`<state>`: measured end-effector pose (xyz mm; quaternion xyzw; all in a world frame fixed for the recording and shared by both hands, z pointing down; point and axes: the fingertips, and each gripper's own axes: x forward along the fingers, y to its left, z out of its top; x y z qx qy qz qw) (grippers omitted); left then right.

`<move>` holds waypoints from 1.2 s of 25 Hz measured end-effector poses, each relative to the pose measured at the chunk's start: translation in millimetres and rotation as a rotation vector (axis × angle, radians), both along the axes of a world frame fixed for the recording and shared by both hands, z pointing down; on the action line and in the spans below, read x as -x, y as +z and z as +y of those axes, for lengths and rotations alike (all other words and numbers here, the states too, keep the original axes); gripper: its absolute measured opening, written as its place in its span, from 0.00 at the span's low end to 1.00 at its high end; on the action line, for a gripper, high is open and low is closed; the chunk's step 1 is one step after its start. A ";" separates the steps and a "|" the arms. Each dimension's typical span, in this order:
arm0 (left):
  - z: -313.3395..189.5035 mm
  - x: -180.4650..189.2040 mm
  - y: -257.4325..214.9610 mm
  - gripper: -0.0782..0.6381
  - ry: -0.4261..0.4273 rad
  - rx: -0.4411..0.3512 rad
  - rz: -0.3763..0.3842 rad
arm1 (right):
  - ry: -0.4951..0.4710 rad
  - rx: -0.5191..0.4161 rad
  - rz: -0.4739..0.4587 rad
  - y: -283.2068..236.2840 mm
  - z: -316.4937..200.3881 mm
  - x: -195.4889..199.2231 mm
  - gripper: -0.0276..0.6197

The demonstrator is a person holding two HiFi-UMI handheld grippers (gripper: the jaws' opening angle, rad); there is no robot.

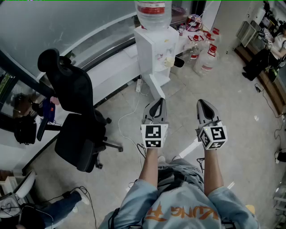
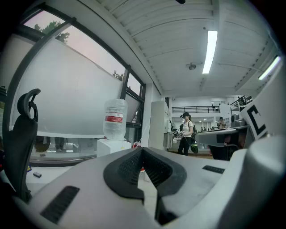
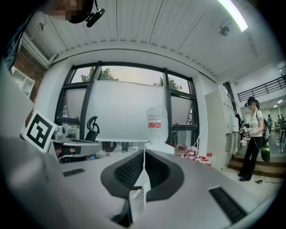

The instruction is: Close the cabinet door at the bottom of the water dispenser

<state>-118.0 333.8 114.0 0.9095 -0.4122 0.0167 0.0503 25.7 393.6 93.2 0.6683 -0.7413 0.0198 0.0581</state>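
The white water dispenser [image 1: 154, 47] stands ahead against the window wall, with a clear bottle [image 1: 153, 10] on top. Its bottom cabinet door [image 1: 157, 87] swings out toward me, open. My left gripper [image 1: 158, 103] and right gripper [image 1: 203, 104] are held side by side over the floor, well short of the dispenser, both shut with nothing in them. In the left gripper view the jaw tips of the left gripper [image 2: 142, 151] meet below the dispenser [image 2: 112, 146]. In the right gripper view the shut right gripper [image 3: 144, 153] points at the dispenser [image 3: 156, 145].
A black office chair [image 1: 73, 116] stands to the left, by a desk. Several empty water jugs [image 1: 203, 53] sit right of the dispenser. A white cable [image 1: 129, 118] and a power strip trail across the floor. A person [image 3: 252, 138] stands far off to the right.
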 end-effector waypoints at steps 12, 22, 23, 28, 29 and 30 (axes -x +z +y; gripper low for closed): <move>-27.9 34.8 -13.4 0.12 -0.048 -0.001 0.047 | 0.017 -0.031 -0.019 -11.4 -18.4 9.1 0.09; -48.8 43.3 -19.7 0.12 -0.069 -0.009 0.050 | -0.014 -0.024 0.007 -16.8 -48.7 13.3 0.09; -50.0 42.7 -16.8 0.12 -0.066 -0.002 0.044 | -0.016 -0.023 0.007 -16.1 -51.9 12.6 0.09; -63.1 51.3 -16.6 0.12 -0.095 0.001 0.025 | -0.053 -0.038 -0.017 -18.4 -74.5 17.5 0.09; -69.3 52.3 -20.6 0.12 -0.107 -0.007 0.027 | -0.065 -0.048 -0.022 -21.9 -82.5 18.0 0.09; -76.6 52.7 -24.3 0.12 -0.118 -0.013 0.029 | -0.076 -0.055 -0.025 -24.7 -91.1 17.9 0.09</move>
